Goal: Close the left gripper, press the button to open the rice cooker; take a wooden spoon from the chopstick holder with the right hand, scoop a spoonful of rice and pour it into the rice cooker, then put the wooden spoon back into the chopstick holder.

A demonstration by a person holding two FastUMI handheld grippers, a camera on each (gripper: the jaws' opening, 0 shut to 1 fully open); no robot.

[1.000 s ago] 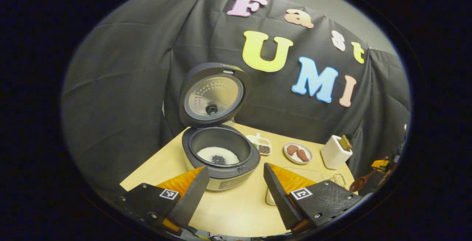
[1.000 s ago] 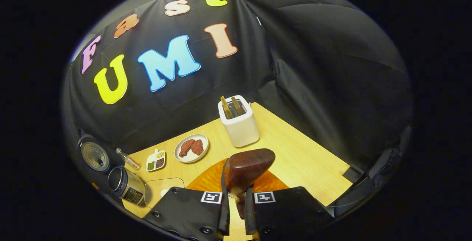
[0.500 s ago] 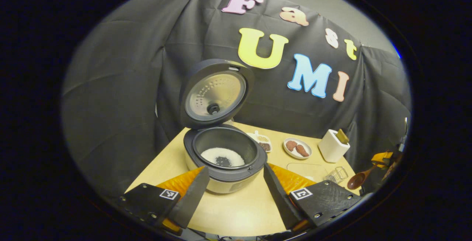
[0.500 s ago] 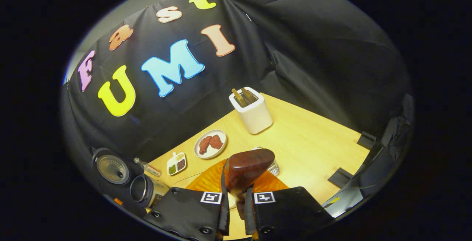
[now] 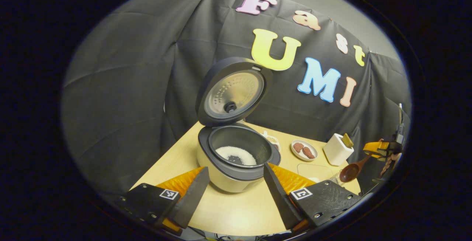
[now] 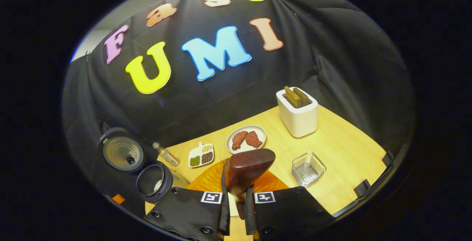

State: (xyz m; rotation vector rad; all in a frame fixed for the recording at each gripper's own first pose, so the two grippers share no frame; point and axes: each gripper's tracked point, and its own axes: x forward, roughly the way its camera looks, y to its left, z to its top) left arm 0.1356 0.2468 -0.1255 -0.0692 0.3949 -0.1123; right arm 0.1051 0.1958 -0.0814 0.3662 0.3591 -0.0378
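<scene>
Presently, in the left gripper view, the left gripper [image 5: 236, 185] is seen at 6 o'clock with its jaws spread wide and nothing held between them. Just beyond the fingertips, at centre, the rice cooker [image 5: 236, 159] stands on the wooden table [image 5: 228, 211] with its lid [image 5: 232, 91] raised upright toward 12 o'clock; white rice with a dark patch is seen in the inner pot. At 3 o'clock the right gripper [image 5: 383, 148] is seen farther off, with the wooden spoon [image 5: 350, 171] hanging from it, bowl lowest, above the table edge.

In the right gripper view, the right gripper [image 6: 236, 196] at 6 o'clock is closed on the handle of the wooden spoon [image 6: 247, 165], both fingers pressing it, the bowl standing up just ahead. A clear ribbed container [image 6: 308, 168] is noted at 4 o'clock, near the spoon. Farther on, a divided dish of grains [image 6: 201, 156] lies at 10 o'clock and a plate of reddish pieces [image 6: 246, 139] at 12 o'clock. The white chopstick holder [image 6: 297, 112] stands farthest, at 1 o'clock, with wooden utensils in it. The open rice cooker [image 6: 153, 182] is noted at 9 o'clock.
</scene>
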